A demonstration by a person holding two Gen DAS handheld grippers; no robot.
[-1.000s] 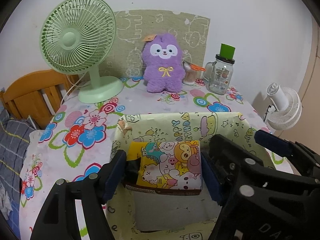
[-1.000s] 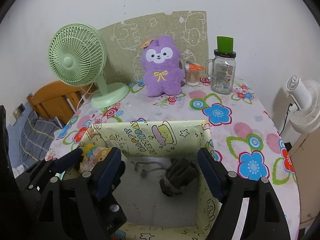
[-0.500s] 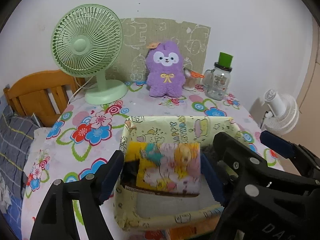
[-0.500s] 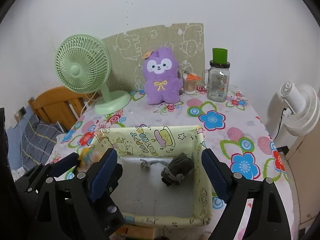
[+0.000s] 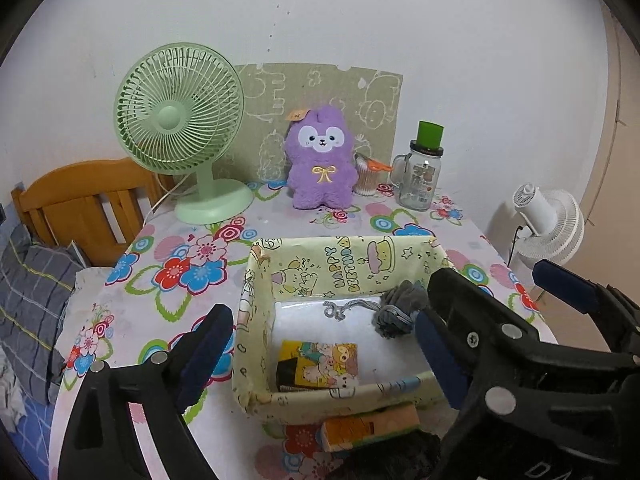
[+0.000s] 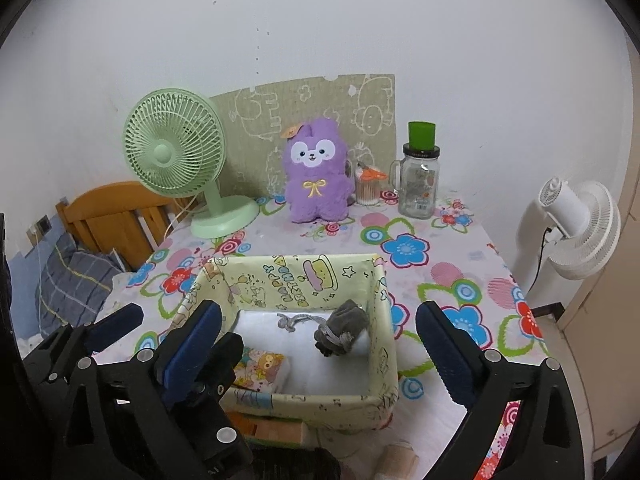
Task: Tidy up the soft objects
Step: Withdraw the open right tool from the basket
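**Soft goods in the printed fabric bin: holdings at this moment**

Table (image 6: 460, 240), flowered cloth: bears everything listed; the fabric bin (image 5: 344, 264) serves as landmark.

Green desk fan (image 5: 180, 120): behind the bin and to its left, against the wall.

Purple plush toy (image 5: 322, 164): directly behind the bin, upright, well apart from it.

Glass jar with green lid (image 5: 420, 176): behind the bin, to the right of the plush.

Fabric bin, pale yellow, "Happy Birthday" print: open-topped, white floor.

Left gripper (image 5: 320, 356): above the bin's front-left part, jaws spread wide, holding nothing.

Right gripper (image 6: 316, 348): above the bin's near half, jaws equally wide, holding nothing.

Cartoon-print packet (image 5: 320, 366): lying inside the bin, at its front-left corner; free of both grippers.

Grey cloth pouch with cord (image 6: 340, 328): inside the bin, toward its back-right side.

Orange-and-yellow item (image 5: 368, 428): just in front of the bin's near wall; possibly a sponge, largely hidden.
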